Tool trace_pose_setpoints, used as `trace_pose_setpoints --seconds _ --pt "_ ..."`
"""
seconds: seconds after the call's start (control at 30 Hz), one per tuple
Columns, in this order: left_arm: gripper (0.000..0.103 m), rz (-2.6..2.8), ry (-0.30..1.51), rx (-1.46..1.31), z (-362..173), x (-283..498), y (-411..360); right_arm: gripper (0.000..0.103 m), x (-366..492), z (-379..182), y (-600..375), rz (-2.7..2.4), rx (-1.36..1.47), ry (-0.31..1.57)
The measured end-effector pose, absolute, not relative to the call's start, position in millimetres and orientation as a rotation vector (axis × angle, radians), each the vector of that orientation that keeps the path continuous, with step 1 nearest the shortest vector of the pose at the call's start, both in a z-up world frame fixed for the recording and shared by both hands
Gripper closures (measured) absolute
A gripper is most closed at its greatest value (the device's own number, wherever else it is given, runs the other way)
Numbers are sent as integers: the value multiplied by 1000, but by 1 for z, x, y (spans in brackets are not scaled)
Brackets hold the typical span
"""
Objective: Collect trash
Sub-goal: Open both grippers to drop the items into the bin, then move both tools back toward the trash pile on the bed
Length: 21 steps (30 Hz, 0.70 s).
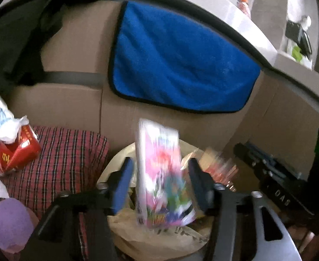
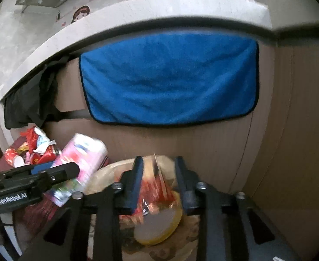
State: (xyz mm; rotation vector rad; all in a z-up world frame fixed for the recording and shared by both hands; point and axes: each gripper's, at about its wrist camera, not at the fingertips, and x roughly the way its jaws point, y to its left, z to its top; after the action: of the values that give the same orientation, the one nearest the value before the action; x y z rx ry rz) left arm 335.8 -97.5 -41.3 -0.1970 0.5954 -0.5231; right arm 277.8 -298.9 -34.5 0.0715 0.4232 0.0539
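Both jaws apart, gripping nothing | left gripper [image 1: 159, 180]: pink packet [image 1: 159, 174] between | right gripper [image 2: 159, 182]: yellow lid [image 2: 159, 228] below

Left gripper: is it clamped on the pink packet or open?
Open. In the left wrist view the left gripper has gaps between both blue pads and the pink packet, which is blurred above the trash bag.

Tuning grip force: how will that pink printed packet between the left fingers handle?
The pink packet is probably light and soft: it looks like a film-wrapped pack. Its glossy wrap may slip between the left gripper pads. Standing tall over the bag, it likely tips.
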Motion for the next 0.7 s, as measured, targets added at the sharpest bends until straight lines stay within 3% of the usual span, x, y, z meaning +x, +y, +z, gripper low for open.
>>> trace_pose_setpoints --seconds 0.3,0.7 --pt "45 -424 479 -234 -12 310 -38 72 263 -34 -293 52 68 437" --pt "45 -176 407 -259 -3 260 103 72 244 -12 -212 205 21 408"
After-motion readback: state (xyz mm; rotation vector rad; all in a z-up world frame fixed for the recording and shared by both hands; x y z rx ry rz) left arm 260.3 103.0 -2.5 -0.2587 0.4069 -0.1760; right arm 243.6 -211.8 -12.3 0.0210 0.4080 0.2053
